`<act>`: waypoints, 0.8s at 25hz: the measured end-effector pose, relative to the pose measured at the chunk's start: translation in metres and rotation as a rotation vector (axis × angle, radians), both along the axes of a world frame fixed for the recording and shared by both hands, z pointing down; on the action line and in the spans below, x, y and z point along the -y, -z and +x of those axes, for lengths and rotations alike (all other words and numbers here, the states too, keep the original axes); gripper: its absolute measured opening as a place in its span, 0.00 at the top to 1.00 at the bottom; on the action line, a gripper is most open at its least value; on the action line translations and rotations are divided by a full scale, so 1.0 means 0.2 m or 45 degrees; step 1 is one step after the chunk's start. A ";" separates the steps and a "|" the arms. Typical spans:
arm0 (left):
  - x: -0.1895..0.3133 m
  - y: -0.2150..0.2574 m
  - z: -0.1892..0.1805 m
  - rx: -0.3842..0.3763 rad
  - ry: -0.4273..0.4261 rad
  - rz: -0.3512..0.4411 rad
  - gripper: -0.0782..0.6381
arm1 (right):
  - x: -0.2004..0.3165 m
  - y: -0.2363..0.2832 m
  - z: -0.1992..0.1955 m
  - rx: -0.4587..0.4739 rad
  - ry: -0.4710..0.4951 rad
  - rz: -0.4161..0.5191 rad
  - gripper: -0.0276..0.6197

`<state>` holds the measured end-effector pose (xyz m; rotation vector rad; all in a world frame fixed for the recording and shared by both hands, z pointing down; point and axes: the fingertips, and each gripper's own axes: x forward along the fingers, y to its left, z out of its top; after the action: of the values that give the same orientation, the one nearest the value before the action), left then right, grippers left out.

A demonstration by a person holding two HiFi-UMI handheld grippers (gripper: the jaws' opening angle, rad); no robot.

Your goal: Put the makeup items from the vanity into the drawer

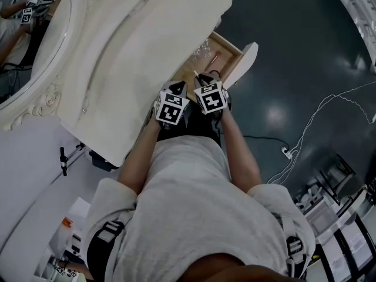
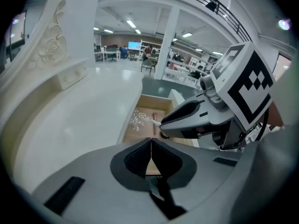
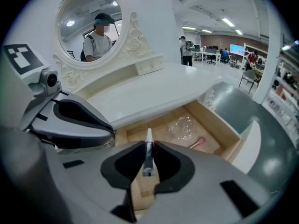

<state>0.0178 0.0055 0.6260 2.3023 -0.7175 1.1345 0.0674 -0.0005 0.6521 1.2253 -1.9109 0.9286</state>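
Observation:
My right gripper [image 3: 148, 149] is shut on a slim makeup tube [image 3: 148, 153] with a white tip and a dark body, held upright over the near end of the open wooden drawer [image 3: 230, 133]. A pink brush [image 3: 198, 143] and a crumpled clear wrapper [image 3: 182, 126] lie in the drawer. Just to the left, my left gripper [image 2: 151, 147] is shut with nothing between its pads, above the vanity's front edge. From there I see the same drawer [image 2: 150, 101], the brush [image 2: 153, 125] and the tube's white tip [image 2: 155, 122] poking out of the right gripper.
The white vanity top [image 3: 154, 90] is bare, with an oval carved mirror [image 3: 88, 27] behind it. The drawer's white front [image 1: 244, 62] juts over the dark floor [image 1: 294, 51]. White cables [image 1: 305, 128] lie on the floor at the right.

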 end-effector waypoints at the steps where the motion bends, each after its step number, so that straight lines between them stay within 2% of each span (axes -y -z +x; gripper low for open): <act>1: -0.01 -0.01 0.01 0.006 -0.005 -0.007 0.88 | -0.01 -0.01 0.00 -0.007 0.003 0.000 0.85; 7: -0.04 -0.08 0.02 0.022 -0.013 -0.044 0.88 | -0.03 -0.07 0.01 -0.096 0.094 0.008 0.85; 12: -0.08 -0.16 0.05 0.009 0.010 -0.094 0.88 | -0.03 -0.16 0.04 -0.218 0.258 -0.026 0.85; 17: -0.08 -0.23 0.06 -0.008 0.063 -0.119 0.88 | -0.06 -0.21 0.00 -0.180 0.391 -0.109 0.85; 20: -0.07 -0.26 0.02 -0.004 0.117 -0.106 0.88 | -0.07 -0.25 -0.04 -0.218 0.491 -0.141 0.85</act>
<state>0.0208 0.0186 0.6785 2.1790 -0.7529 1.0983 0.0595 0.0139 0.7026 0.8046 -1.8436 0.6901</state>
